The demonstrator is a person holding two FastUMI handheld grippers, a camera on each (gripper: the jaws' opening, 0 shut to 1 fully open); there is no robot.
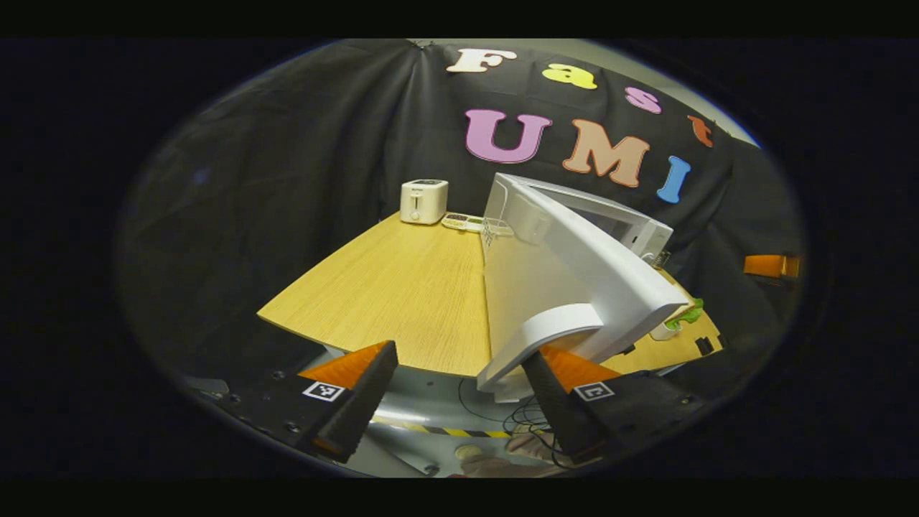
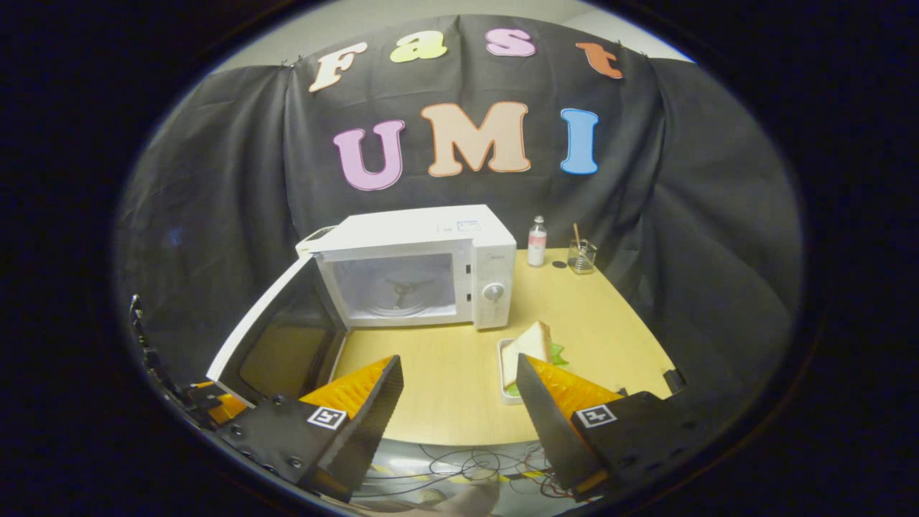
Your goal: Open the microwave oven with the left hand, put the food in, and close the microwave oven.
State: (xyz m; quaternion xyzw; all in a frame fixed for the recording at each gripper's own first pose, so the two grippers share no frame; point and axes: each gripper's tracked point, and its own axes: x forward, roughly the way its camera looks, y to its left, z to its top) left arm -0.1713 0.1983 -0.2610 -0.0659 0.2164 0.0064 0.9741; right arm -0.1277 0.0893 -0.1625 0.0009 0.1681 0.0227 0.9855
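Left gripper view looks along the edge of the microwave door, which stands swung wide open and runs away from the camera toward the microwave at the back of the table. The left gripper hangs just off the table's near edge with its jaws spread apart; the door's rounded handle end sits right at the inner face of the right-hand finger, and I cannot tell whether they touch. Nothing is pinched between the jaws. A white toaster stands at the far side of the table, and a scrap of green food shows past the door on the right.

Right gripper view faces the microwave head on. Its cavity is open and bare, the turntable hub visible inside, and the door is swung out to the left. The right gripper hovers over the table's near edge, jaws wide apart and holding nothing. The food, a sandwich on a small white tray, lies on the table just ahead of the right-hand finger, in front of the microwave's control panel and to the right of the cavity. A bottle and a glass stand behind, well clear.

Opening looks done; loading comes next. The right gripper is plainly the nearer one to the sandwich, which lies slightly right of the jaws' centreline, its long axis running roughly away from the camera, so a small shift to the right should bring the jaws astride it.
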